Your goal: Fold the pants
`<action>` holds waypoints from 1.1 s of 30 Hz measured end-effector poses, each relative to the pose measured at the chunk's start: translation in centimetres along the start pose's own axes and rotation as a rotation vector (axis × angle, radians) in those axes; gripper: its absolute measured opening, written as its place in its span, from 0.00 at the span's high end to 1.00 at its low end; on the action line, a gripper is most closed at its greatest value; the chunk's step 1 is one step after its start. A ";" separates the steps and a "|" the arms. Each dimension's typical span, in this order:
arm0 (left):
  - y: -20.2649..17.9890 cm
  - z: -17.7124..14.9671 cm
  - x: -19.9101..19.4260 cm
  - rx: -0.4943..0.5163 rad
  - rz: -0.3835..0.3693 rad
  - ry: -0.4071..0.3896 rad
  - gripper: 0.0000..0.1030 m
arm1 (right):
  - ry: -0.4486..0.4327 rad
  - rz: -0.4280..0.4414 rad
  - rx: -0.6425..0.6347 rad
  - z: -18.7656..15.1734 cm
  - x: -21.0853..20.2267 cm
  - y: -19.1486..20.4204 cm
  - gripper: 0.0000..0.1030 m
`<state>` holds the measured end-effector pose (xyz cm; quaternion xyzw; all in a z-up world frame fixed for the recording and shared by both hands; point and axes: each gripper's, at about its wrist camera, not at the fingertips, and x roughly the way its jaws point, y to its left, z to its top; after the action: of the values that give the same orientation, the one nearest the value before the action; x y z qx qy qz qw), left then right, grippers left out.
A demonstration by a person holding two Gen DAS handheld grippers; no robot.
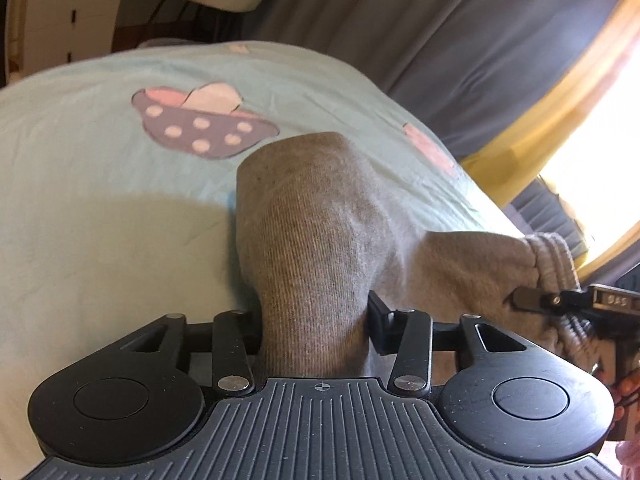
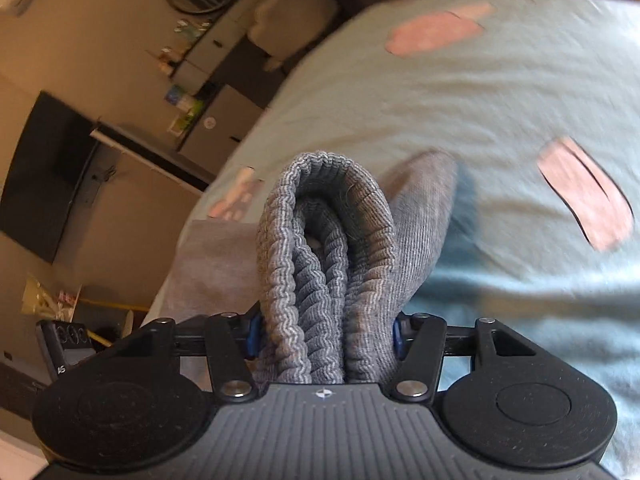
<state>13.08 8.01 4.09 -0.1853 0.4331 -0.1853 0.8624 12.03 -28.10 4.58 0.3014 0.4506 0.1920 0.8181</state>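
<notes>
Left wrist view: the left gripper [image 1: 316, 320] has its jaws partly closed, pinching a bunched fold of the grey pants [image 1: 316, 216], which rise off the pale green bed sheet [image 1: 100, 208]; the right gripper [image 1: 532, 300] bites the waistband at far right

Right wrist view: the right gripper [image 2: 326, 336] jaws clamp the doubled ribbed waistband [image 2: 324, 240] over the bed

Left tool [image 1: 316, 320] tilted downward, jaws pinched on a bunched fold of grey pants [image 1: 320, 220] — fabric fills the gap. Right tool [image 2: 326, 336] also angled down, jaws clamped on the ribbed waistband [image 2: 324, 240], doubled over between the blue pads. Right tool's tip shows at the left view's right edge.
</notes>
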 end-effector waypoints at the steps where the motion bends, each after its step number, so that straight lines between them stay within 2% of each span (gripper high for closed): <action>1: -0.3 0.3 -0.2 0.005 -0.003 -0.005 0.57 | -0.014 0.003 -0.018 0.3 -0.4 0.5 0.48; 4: -1.1 1.6 -0.4 0.004 0.003 -0.036 0.57 | -0.063 -0.001 -0.072 1.5 -1.3 2.3 0.48; 6: -1.8 2.4 -0.5 0.023 0.042 -0.072 0.55 | -0.092 -0.032 -0.113 2.7 -1.5 3.1 0.47; 8: -2.3 2.8 -0.1 0.012 0.111 -0.089 0.47 | -0.124 -0.100 -0.160 3.8 -1.6 3.7 0.31; 9: -2.6 2.9 0.0 0.008 0.163 -0.088 0.41 | -0.161 -0.170 -0.186 4.3 -1.9 4.0 0.26; 10: -2.7 2.7 0.1 0.012 0.212 -0.084 0.40 | -0.206 -0.257 -0.221 4.4 -2.4 4.5 0.19; 11: -2.9 2.2 0.0 0.028 0.253 -0.084 0.40 | -0.258 -0.310 -0.249 4.4 -3.1 4.8 0.17; 12: -3.1 1.5 -0.3 0.063 0.287 -0.087 0.40 | -0.281 -0.315 -0.260 4.2 -3.8 5.0 0.16; 15: -3.8 -1.6 -1.8 0.125 0.303 -0.105 0.34 | -0.231 -0.250 -0.214 2.9 -5.0 4.4 0.16; 20: -4.6 -7.5 -5.1 0.122 0.360 -0.178 0.28 | -0.161 -0.192 -0.072 -2.2 -5.3 2.2 0.16; 23: -5.5 -9.6 -6.6 0.134 0.353 -0.188 0.27 | -0.139 -0.149 0.018 -5.0 -4.6 1.0 0.16; 26: -6.3 -10.5 -6.0 0.180 0.349 -0.144 0.26 | -0.128 -0.122 0.073 -6.6 -3.7 0.2 0.16; 29: -6.2 -10.3 -4.9 0.179 0.367 -0.113 0.27 | -0.133 -0.132 0.063 -6.9 -3.6 0.6 0.16; 30: -6.1 -10.2 -4.4 0.173 0.386 -0.110 0.26 | -0.142 -0.131 0.058 -6.9 -3.6 0.7 0.16; 33: -5.0 -10.1 -4.0 0.090 0.373 -0.124 0.26 | -0.153 -0.122 0.108 -6.7 -3.4 0.2 0.19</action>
<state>1.79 4.03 3.55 -0.0741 0.3974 -0.0300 0.9141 4.49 -27.77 4.08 0.3309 0.4142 0.0938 0.8427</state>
